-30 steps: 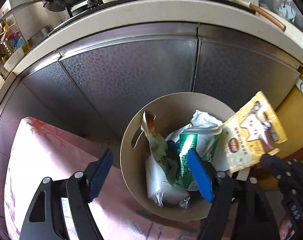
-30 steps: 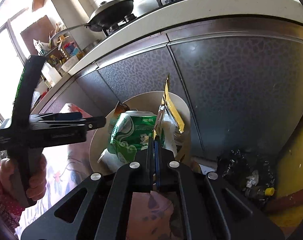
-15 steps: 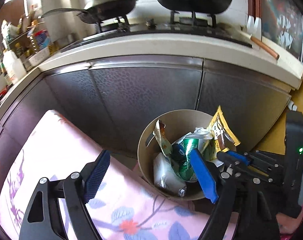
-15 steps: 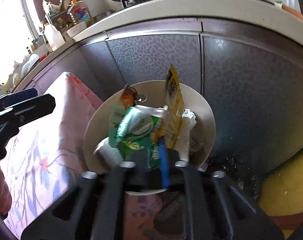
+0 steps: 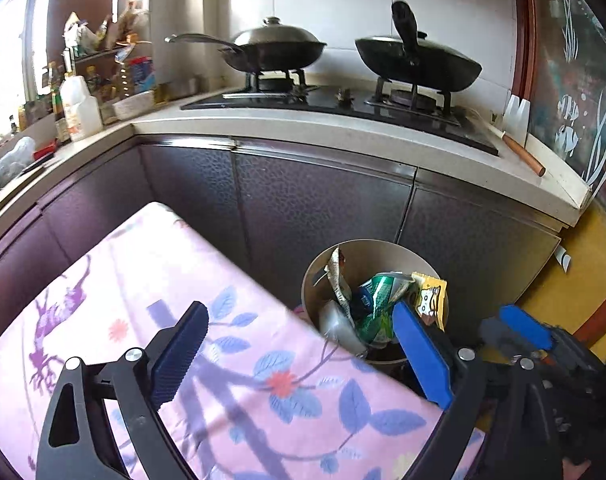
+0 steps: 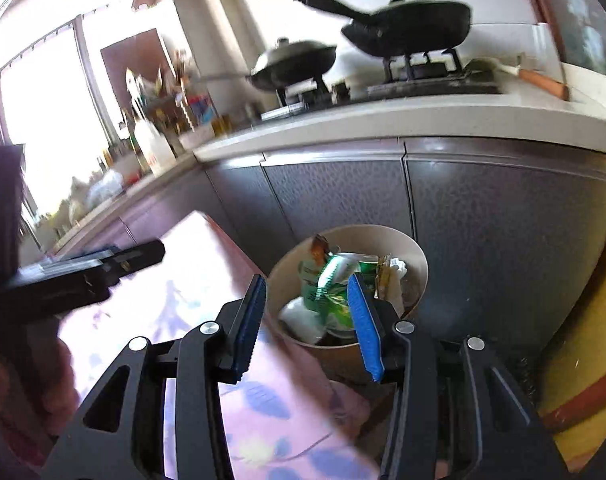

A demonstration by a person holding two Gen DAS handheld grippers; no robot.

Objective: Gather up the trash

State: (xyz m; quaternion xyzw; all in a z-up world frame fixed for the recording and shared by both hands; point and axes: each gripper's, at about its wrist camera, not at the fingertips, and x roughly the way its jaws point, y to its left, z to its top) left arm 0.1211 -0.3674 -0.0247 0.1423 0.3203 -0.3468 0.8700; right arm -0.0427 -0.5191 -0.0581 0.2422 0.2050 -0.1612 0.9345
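a: the bin [image 5: 373, 252] by the cupboard doors holds the trash: a green wrapper [image 5: 377, 298], a yellow packet [image 5: 431, 296], a white bag [image 5: 335, 322].

b: and the claws?

a: the left gripper [image 5: 299, 356] is spread wide and opening, nothing between its pads. the right gripper [image 6: 305, 320] is opening too, and empty.

b: so the collecting looks mostly done?

a: likely; the flowered cloth [image 5: 143, 280] on the table shows no litter in view.

b: the room?

a: a kitchen, with two pans [image 5: 279, 50] on the stove [image 5: 343, 102] and bottles [image 5: 79, 108] on the counter.
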